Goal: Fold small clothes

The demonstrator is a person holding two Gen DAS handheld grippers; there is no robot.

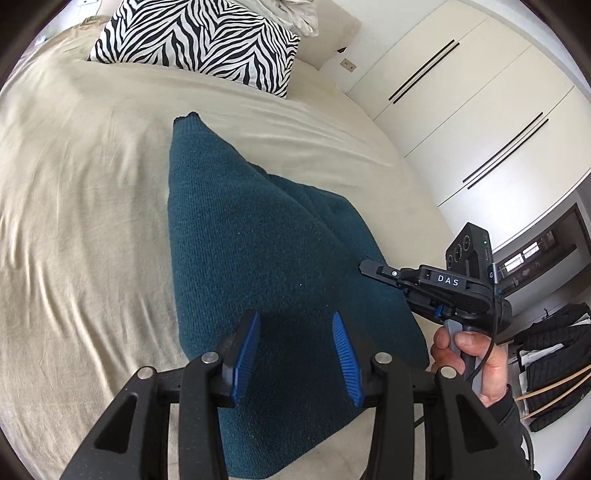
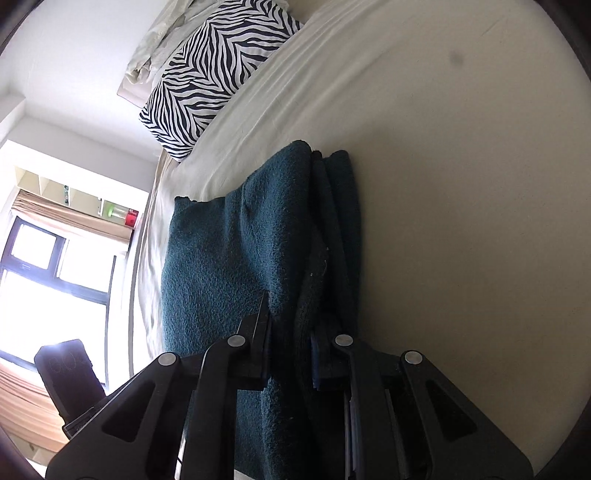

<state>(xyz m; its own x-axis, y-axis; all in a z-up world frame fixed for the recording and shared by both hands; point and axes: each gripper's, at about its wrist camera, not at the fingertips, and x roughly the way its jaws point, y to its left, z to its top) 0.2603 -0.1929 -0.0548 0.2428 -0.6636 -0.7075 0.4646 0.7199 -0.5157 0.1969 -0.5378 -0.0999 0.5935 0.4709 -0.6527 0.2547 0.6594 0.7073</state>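
Note:
A dark teal knit garment (image 1: 258, 266) lies folded on the beige bed (image 1: 81, 192). My left gripper (image 1: 295, 343) is open and empty, its blue pads (image 1: 246, 350) just above the garment's near part. My right gripper shows at the garment's right edge in the left wrist view (image 1: 369, 267), held by a hand (image 1: 469, 362). In the right wrist view the right gripper (image 2: 291, 328) is clamped on the folded edge layers of the garment (image 2: 229, 266), and cloth hides its pads.
A zebra-print pillow (image 1: 199, 40) lies at the head of the bed, with rumpled white bedding (image 1: 295, 11) behind it. White wardrobe doors (image 1: 461, 96) stand to the right. Dark clothes (image 1: 554, 354) hang beyond the bed edge. A window (image 2: 40, 266) is at the left.

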